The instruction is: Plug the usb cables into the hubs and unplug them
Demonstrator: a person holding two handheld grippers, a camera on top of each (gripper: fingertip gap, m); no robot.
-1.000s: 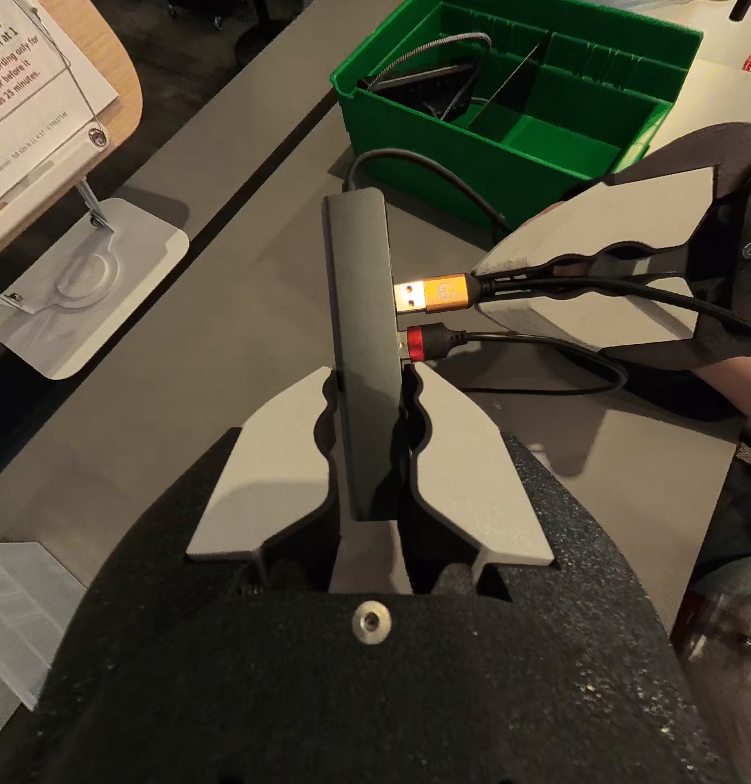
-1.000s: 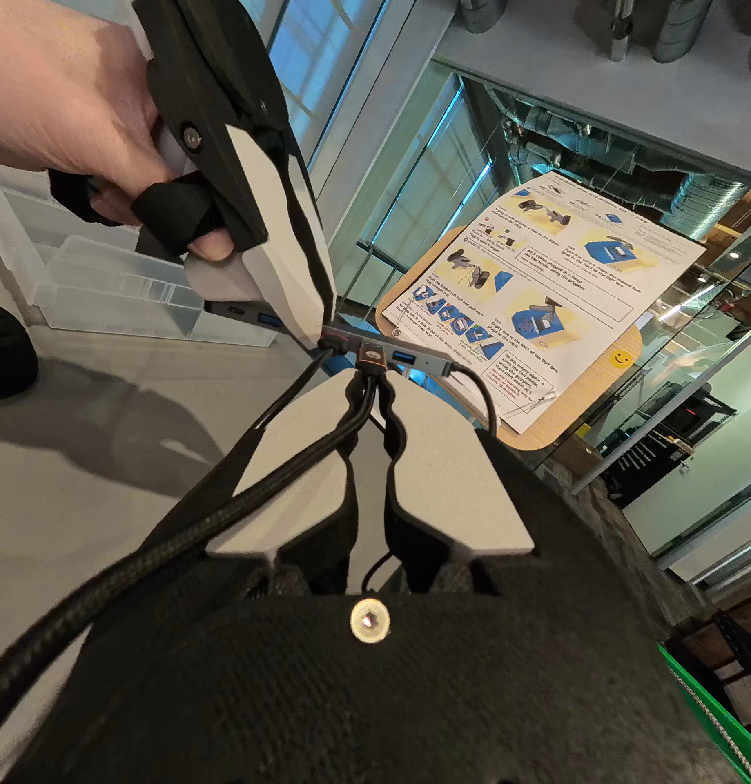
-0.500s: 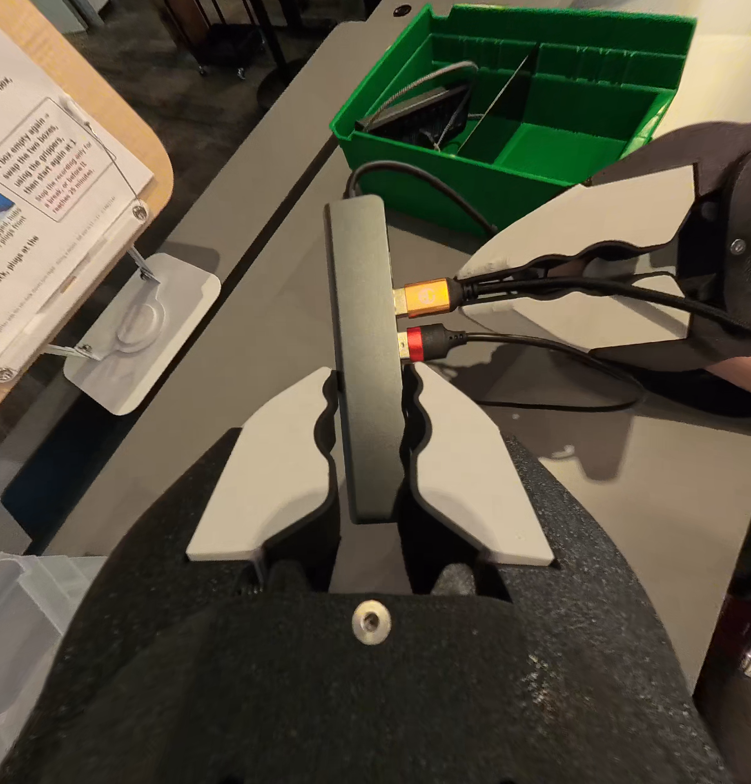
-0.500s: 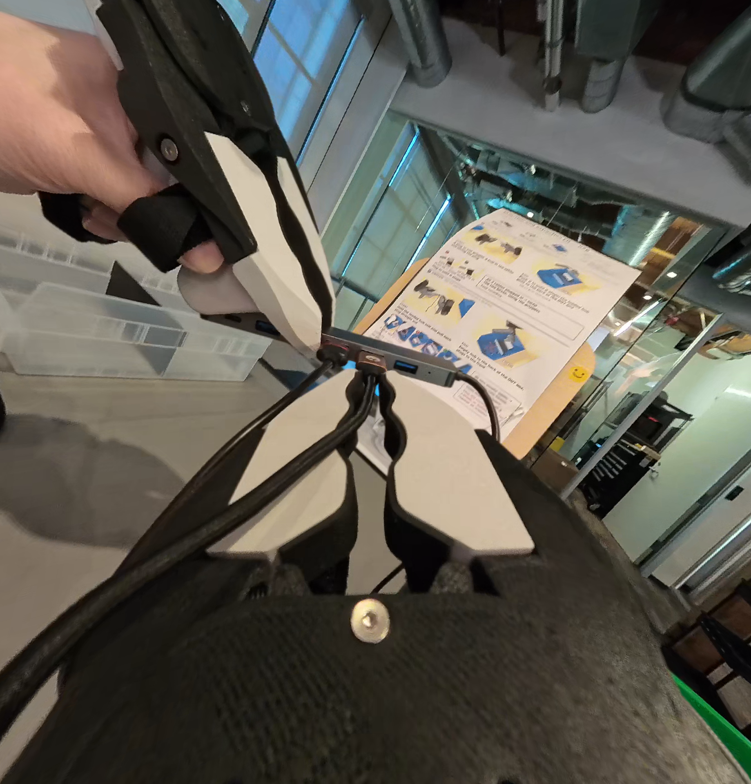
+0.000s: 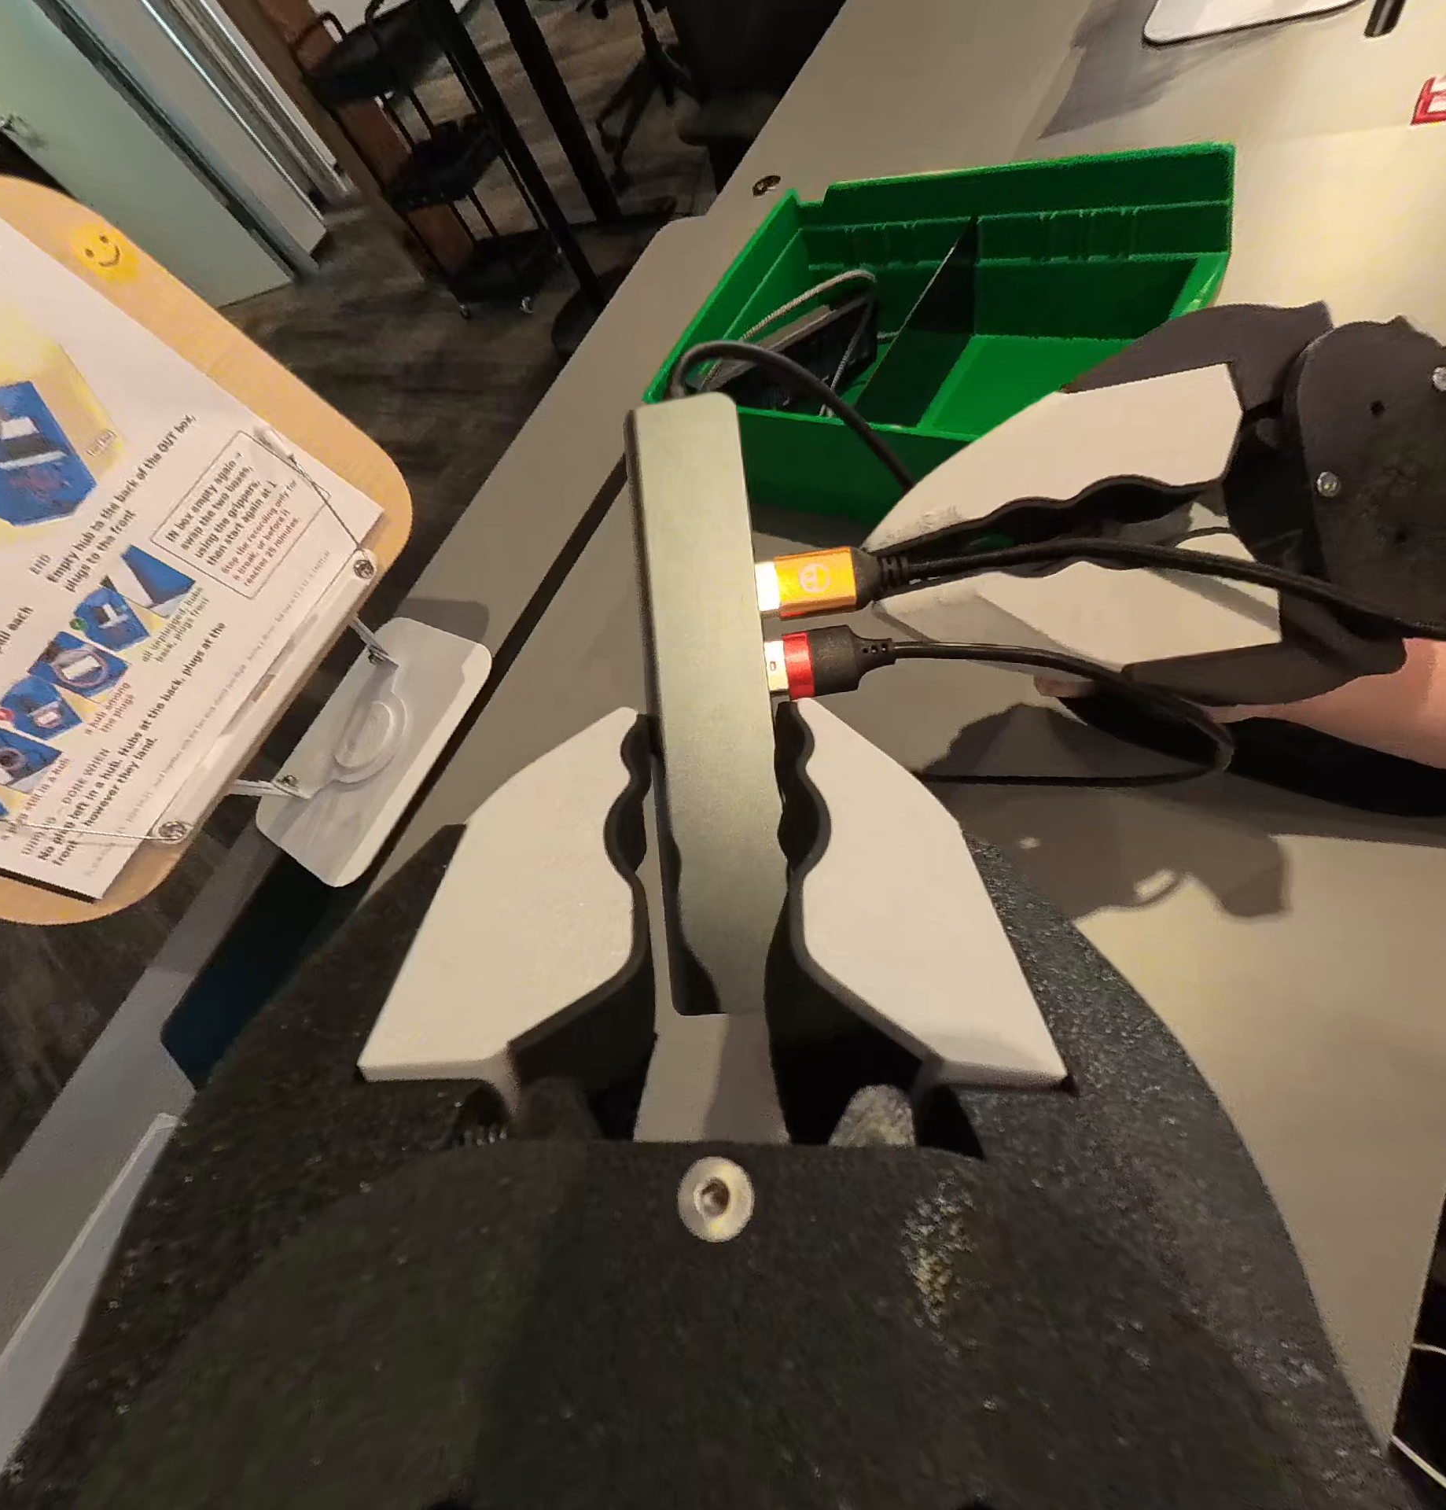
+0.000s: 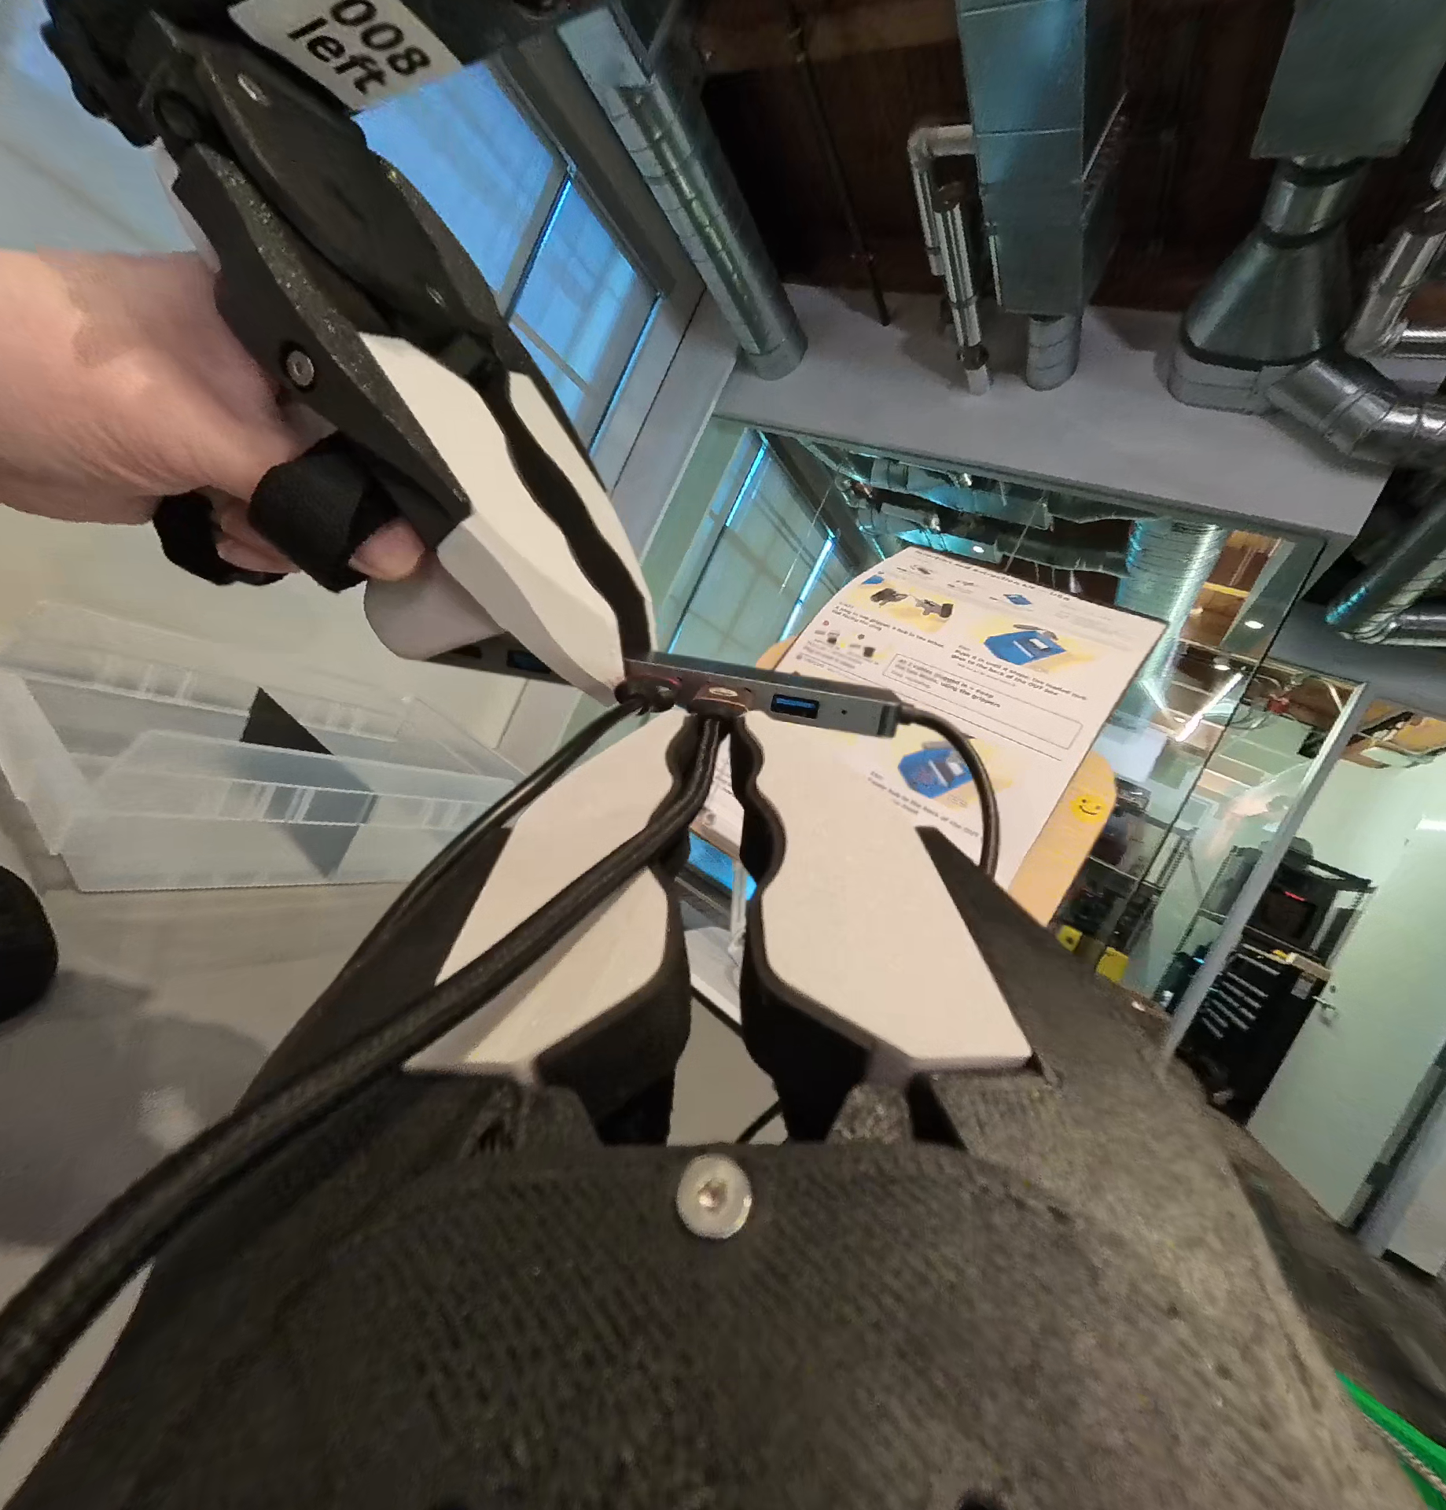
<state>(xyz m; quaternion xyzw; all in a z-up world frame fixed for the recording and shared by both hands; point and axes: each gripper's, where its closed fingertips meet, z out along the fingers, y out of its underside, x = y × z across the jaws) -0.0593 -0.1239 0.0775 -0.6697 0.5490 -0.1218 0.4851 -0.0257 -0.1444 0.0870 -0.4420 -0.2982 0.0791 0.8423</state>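
You worked under soft, even indoor light; the grey table (image 5: 1030, 1021) carried diffuse shadows beneath the right gripper (image 5: 883, 564) and the cables. Daylight through the windows (image 6: 540, 270) was bright and bluish, nearly washing out the clear plastic bins (image 6: 213, 784). Both wide-angle views bent straight lines toward their edges. The instruction sheet (image 5: 90, 613) and the near gripper bodies looked slightly blurred, while the hub (image 5: 695, 654) stayed sharp.

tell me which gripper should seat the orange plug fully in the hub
Right. The right gripper is already shut on the cable just behind the orange plug, whose metal tip still shows outside the hub. The left gripper is clamped on the hub, bracing it.
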